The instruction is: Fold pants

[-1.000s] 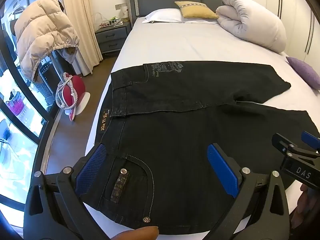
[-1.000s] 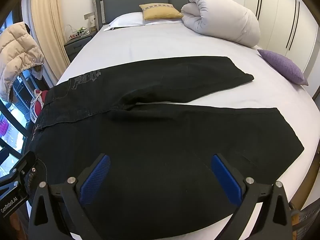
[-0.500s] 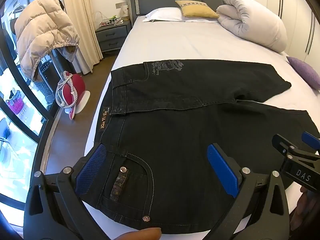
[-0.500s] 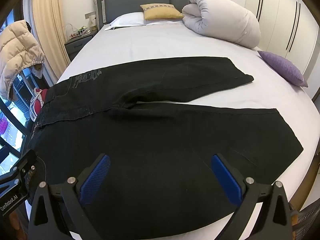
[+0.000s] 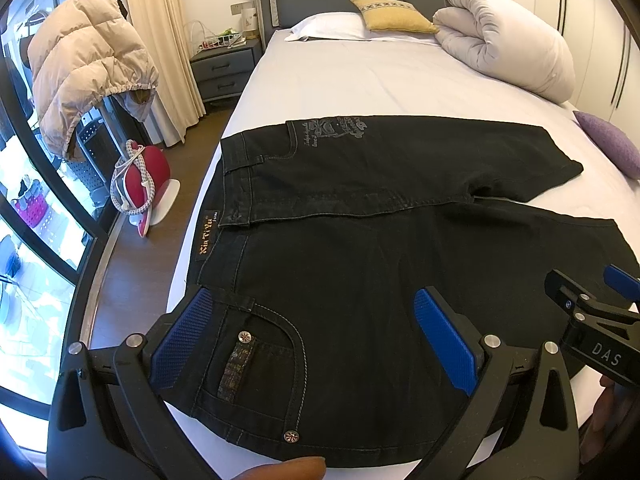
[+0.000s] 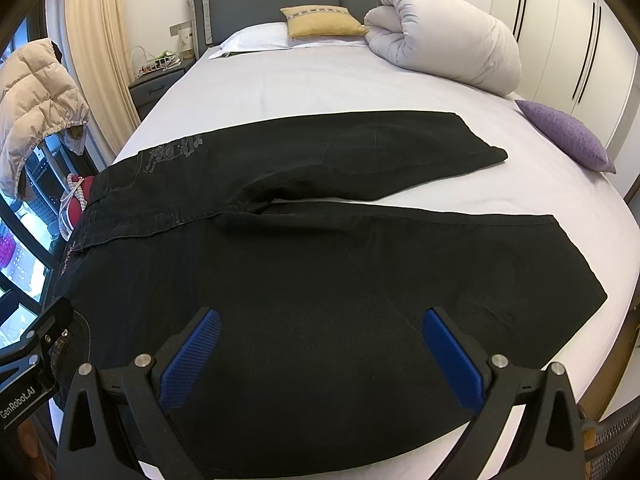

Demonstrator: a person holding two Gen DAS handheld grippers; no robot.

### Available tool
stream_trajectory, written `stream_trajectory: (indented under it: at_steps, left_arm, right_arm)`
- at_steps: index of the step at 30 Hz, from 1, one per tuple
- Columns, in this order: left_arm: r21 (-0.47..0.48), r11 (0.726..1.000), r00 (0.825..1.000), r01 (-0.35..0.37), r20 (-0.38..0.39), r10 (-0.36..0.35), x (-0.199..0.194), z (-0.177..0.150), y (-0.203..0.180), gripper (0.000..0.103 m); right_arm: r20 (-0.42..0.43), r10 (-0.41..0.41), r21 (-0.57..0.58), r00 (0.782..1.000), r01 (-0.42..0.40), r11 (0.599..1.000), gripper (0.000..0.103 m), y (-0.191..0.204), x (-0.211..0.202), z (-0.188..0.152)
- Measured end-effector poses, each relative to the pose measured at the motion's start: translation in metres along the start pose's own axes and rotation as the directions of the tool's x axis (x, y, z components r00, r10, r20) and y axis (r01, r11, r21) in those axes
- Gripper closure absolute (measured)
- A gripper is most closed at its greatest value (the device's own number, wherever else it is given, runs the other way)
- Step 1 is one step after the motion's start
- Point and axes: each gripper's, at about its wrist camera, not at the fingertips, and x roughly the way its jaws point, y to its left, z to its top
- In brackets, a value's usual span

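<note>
pants [image 5: 360, 264]: black denim, spread flat across the bed [image 5: 360, 80], waist at the left edge, two legs splayed to the right.
handling: looks heavy-ish, thick, limp. Should drape rather than slide; seams and waistband stiffer than the legs.
left gripper [image 5: 316, 340]: jaws wide apart, holding nothing, over the near front pocket [image 5: 260, 364] at the waist corner.
right gripper [image 6: 320, 348]: jaws also spread, empty, over the near leg's thigh.
where to grab: my call, near waistband corner with the left, near leg's hem [image 6: 580, 256] with the right; pinch doubled edges.
</note>
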Motion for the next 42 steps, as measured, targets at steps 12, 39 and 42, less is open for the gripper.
stream_trajectory:
  at_steps: [12, 39, 42]
  left_arm:
    - [-0.004, 1.000, 1.000, 0.001, -0.004, -0.001, 0.0000, -0.0011, -0.0003, 0.000]
    - [-0.013, 1.000, 1.000, 0.005, -0.018, -0.005, 0.0054, -0.0024, 0.0020, 0.000]
    - [-0.019, 1.000, 1.000, 0.006, -0.020, -0.006, 0.0061, -0.0025, 0.0027, 0.000]
  right_arm:
    - [0.001, 0.002, -0.001, 1.000, -0.002, 1.000, 0.000, 0.0008, 0.0004, 0.0002]
    - [-0.001, 0.005, -0.006, 1.000, -0.005, 1.000, 0.000, 0.0050, 0.0020, -0.0012]
    - [0.000, 0.005, -0.005, 1.000, -0.005, 1.000, 0.000, 0.0056, 0.0022, -0.0015]
